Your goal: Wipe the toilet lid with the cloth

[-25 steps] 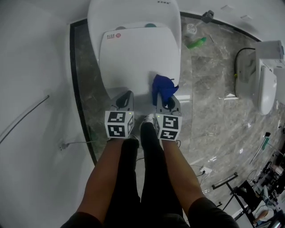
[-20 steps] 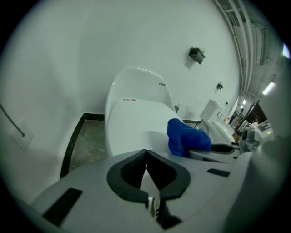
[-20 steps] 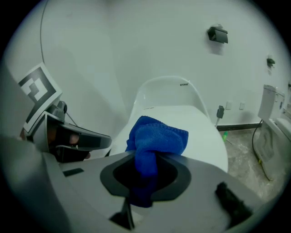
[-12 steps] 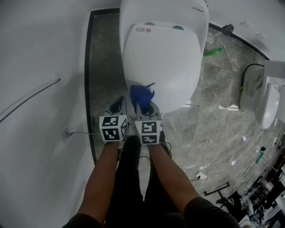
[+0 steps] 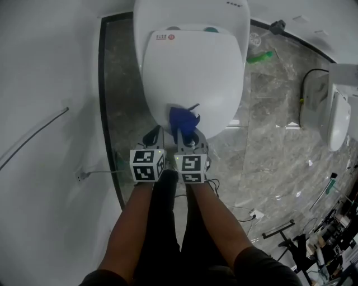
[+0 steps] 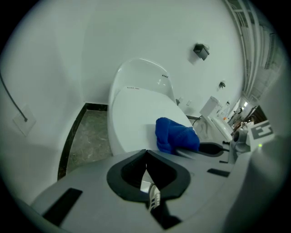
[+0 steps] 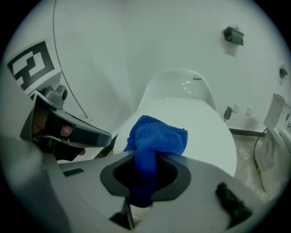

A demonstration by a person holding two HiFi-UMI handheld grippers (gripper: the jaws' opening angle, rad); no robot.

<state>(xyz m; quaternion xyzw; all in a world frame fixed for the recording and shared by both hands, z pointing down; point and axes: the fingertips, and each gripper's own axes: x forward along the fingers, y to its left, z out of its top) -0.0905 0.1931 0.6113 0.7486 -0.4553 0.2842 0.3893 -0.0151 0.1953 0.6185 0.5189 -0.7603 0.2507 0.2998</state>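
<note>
We hold the right gripper (image 5: 189, 137) at the front edge of the toilet lid (image 5: 193, 72), pointing down and forward. Its fingers are clenched on the blue cloth (image 5: 183, 118). In the right gripper view the cloth (image 7: 157, 136) passes between the fingers of the right gripper (image 7: 144, 160) and bunches out ahead of them in a loose wad. This wad lies over the front part of the closed lid (image 7: 204, 123), slightly left of its centre line as the head view shows it, and appears to rest on the surface. The left gripper (image 5: 152, 134) sits just beside the right one, on its left, with the two marker cubes almost side by side. Its tips are at the front-left corner of the toilet (image 5: 190, 17), apart from the cloth. In the left gripper view the fingers of the left gripper (image 6: 146, 157) are clenched together with nothing between them. A shoe (image 6: 154, 199) shows through the gap below them, and the cloth (image 6: 175, 135) shows to the right on the lid (image 6: 132, 123). The lid is white, closed and level. The toilet stands against a white wall on a grey marbled floor (image 5: 268, 128). A green bottle (image 5: 260, 56) lies on the floor to the right of the toilet, well apart from both grippers. A second toilet (image 5: 335, 120) stands at the right edge of the head view. Our legs (image 5: 168, 223) fill the lower part of that view.
</note>
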